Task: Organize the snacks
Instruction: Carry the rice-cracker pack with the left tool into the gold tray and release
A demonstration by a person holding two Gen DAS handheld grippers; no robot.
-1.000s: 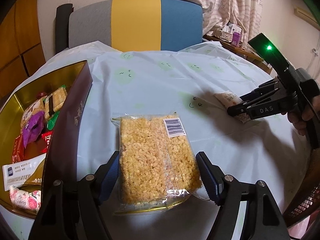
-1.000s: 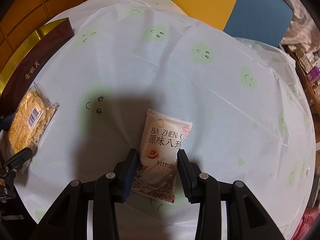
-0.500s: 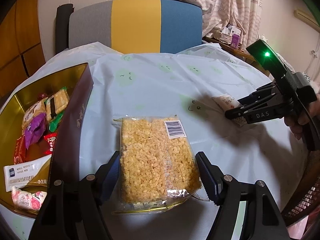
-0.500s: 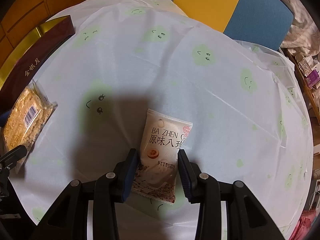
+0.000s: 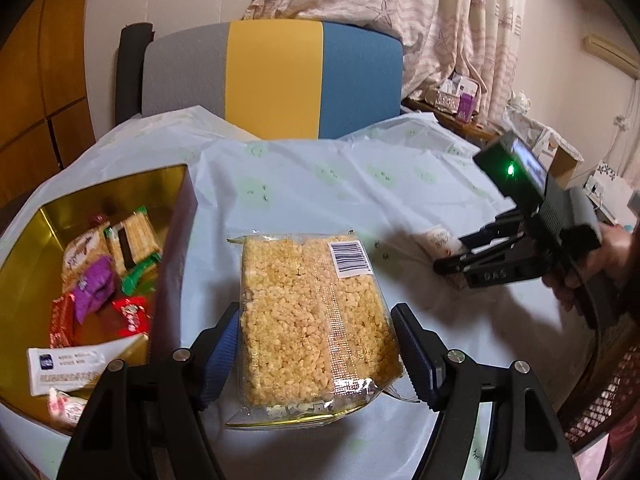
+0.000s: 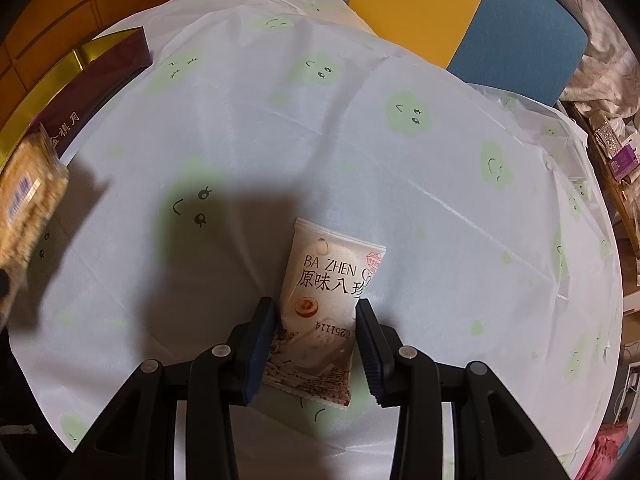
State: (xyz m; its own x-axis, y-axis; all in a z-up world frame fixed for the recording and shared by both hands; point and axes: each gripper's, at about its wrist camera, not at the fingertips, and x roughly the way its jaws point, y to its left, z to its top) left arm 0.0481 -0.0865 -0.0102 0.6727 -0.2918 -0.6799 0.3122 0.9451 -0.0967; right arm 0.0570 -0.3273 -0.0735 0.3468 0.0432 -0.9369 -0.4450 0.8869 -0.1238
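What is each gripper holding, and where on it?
Left gripper grips the rice cracker pack by its long sides, near end. Right gripper grips the white snack packet by its sides.

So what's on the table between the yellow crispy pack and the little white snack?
Nothing but bare tablecloth lies between the crispy pack and the white snack, seen from the left wrist.

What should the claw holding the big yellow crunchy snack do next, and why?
Probably swing it left over the gold box and let go. The left claw already grips the rice-crisp pack, which looks lifted off the tablecloth, and the open box of other snacks sits just beside it.
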